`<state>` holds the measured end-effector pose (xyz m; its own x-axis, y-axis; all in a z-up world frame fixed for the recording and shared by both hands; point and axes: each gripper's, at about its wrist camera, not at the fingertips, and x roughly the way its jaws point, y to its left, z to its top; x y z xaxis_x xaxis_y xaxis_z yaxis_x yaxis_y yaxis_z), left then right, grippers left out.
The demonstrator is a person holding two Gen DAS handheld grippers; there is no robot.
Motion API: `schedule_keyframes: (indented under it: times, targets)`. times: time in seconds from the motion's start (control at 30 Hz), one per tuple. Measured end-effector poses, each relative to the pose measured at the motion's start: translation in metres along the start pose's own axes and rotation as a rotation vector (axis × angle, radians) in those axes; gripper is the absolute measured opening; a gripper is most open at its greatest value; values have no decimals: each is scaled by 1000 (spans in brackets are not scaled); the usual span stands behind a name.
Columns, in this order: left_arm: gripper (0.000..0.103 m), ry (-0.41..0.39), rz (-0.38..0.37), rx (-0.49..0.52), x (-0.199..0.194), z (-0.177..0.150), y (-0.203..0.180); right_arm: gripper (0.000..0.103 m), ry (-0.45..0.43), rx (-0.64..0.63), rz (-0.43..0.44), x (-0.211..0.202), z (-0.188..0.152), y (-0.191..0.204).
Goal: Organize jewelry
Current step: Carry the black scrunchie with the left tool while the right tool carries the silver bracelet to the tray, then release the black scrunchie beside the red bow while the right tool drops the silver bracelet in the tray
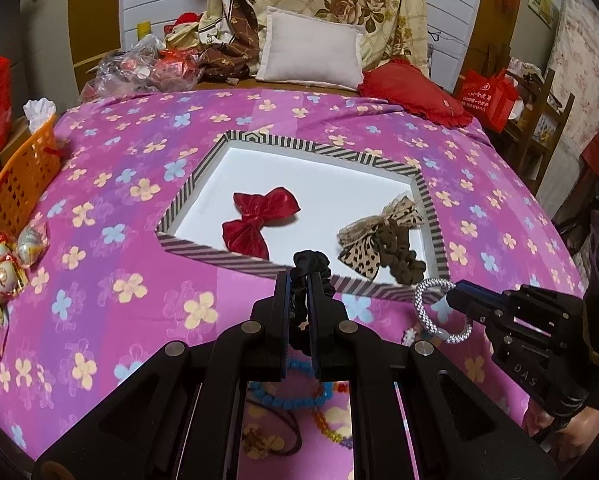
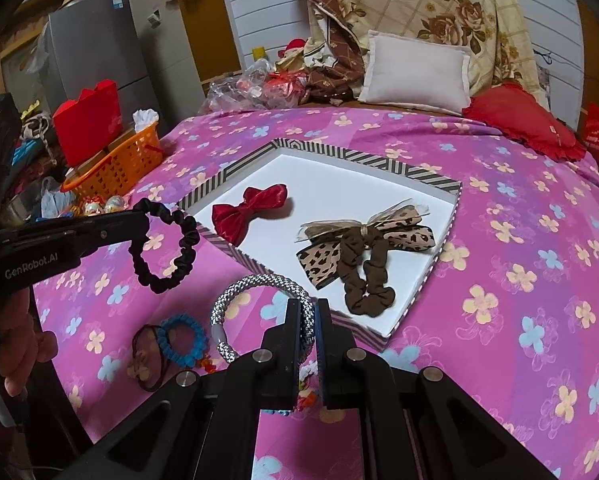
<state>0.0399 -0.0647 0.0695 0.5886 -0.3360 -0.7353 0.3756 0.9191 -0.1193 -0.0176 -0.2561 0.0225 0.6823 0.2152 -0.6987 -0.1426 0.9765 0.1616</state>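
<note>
A striped-rim white tray (image 1: 203,168) (image 2: 431,174) lies on the pink flowered bedspread. In it are a red velvet bow (image 1: 261,216) (image 2: 247,210) and a leopard bow with a brown scrunchie (image 1: 383,240) (image 2: 363,256). My left gripper (image 1: 298,280) (image 2: 141,220) is shut on a black scrunchie (image 1: 311,262) (image 2: 167,248), held above the bedspread just before the tray's near rim. My right gripper (image 2: 315,320) (image 1: 451,298) is shut on a silver braided bracelet (image 2: 259,304) (image 1: 435,312), held near the tray's near corner.
A blue beaded bracelet (image 2: 183,340) (image 1: 287,398), a brown hair tie (image 2: 145,356) and small colourful bead pieces lie on the bedspread by the grippers. An orange basket (image 1: 19,184) (image 2: 115,164) stands at the left edge. Pillows (image 1: 311,52) are at the back.
</note>
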Motion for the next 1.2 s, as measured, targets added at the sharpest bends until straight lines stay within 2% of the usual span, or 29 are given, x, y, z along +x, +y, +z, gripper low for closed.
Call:
schedule_keyframes:
  times: [0.3, 0.67, 0.97, 1.2]
  targets:
    - [7, 9, -10, -16, 16, 24, -1, 6, 3, 44, -11, 8, 7, -16]
    - [7, 20, -11, 4, 38, 36, -12, 6, 13, 58, -13, 25, 25, -24]
    - [7, 60, -7, -37, 74, 51, 3, 6, 40, 42, -17, 65, 55, -20]
    - [7, 116, 29, -86, 111, 52, 26, 6, 83, 24, -37, 107, 70, -16]
